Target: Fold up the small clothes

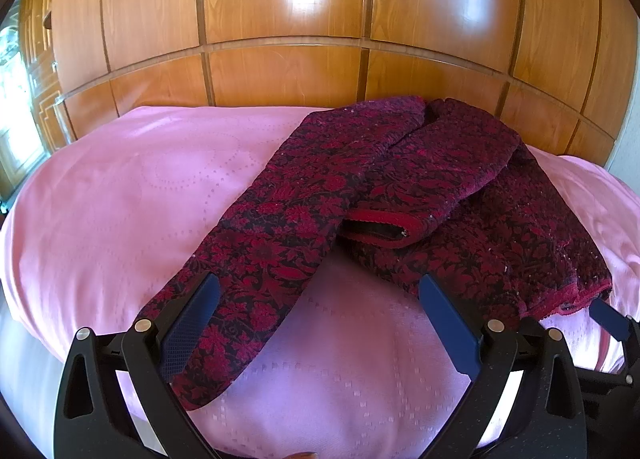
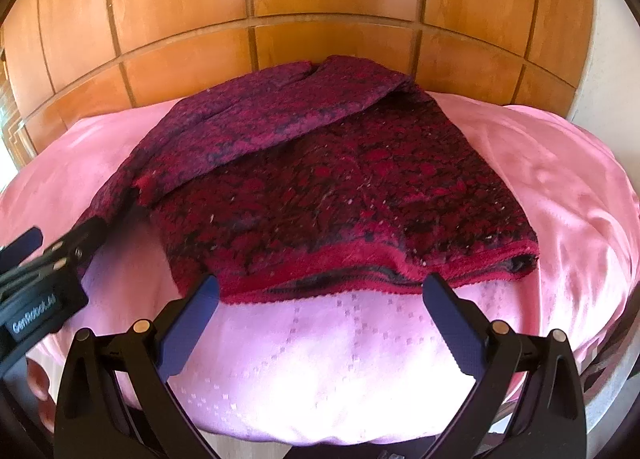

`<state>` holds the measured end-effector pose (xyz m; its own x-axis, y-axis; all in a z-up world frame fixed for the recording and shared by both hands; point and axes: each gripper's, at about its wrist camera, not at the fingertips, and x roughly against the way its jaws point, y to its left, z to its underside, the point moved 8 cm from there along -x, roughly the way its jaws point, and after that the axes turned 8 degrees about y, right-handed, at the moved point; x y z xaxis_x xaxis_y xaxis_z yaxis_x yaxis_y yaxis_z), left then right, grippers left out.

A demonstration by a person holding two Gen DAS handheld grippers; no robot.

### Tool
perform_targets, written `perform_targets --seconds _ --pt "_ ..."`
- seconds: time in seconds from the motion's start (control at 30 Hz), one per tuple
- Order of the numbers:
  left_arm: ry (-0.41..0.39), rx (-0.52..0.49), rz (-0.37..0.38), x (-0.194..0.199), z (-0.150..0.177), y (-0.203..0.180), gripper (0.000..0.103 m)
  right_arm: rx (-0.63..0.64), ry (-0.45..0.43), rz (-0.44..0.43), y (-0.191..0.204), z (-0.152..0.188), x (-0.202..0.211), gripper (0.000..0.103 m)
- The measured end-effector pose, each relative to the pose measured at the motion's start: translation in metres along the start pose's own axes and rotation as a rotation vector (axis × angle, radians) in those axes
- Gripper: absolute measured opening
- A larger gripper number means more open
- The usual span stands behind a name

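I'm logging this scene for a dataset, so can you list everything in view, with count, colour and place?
Garment: one, dark red and black floral knit, lying on the bedspread; one sleeve folded across the body, the other sleeve stretched out to the left.
Bedspread: one, pink with a dotted pattern, under the garment.
Wardrobe: one, glossy brown wood panels, behind the bed.
Left gripper: one, black with blue fingers, open, over the outstretched sleeve.
Right gripper: one, black with blue fingers, open, near the hem.
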<state>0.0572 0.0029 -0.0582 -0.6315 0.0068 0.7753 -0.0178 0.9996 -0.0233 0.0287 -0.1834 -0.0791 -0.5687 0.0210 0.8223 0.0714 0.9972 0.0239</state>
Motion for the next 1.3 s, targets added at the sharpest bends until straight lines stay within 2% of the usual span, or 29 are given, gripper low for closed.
perform_targets --seconds 0.3,0.93,1.1,1.3 --pt "-0.001 -0.003 -0.004 0.001 0.0 0.0 0.099 0.05 0.044 0.019 0.005 0.011 -0.005 0.101" --pt "0.008 0.005 -0.005 -0.001 0.001 0.001 0.099 0.054 0.105 -0.026 0.005 0.025 -0.011 0.101" --pt "0.014 0.013 -0.004 -0.004 0.0 0.004 0.099 0.039 0.126 -0.063 0.002 0.027 -0.015 0.101" --pt "0.016 0.025 -0.011 -0.008 -0.003 0.011 0.099 0.022 0.108 -0.143 -0.001 0.016 -0.012 0.101"
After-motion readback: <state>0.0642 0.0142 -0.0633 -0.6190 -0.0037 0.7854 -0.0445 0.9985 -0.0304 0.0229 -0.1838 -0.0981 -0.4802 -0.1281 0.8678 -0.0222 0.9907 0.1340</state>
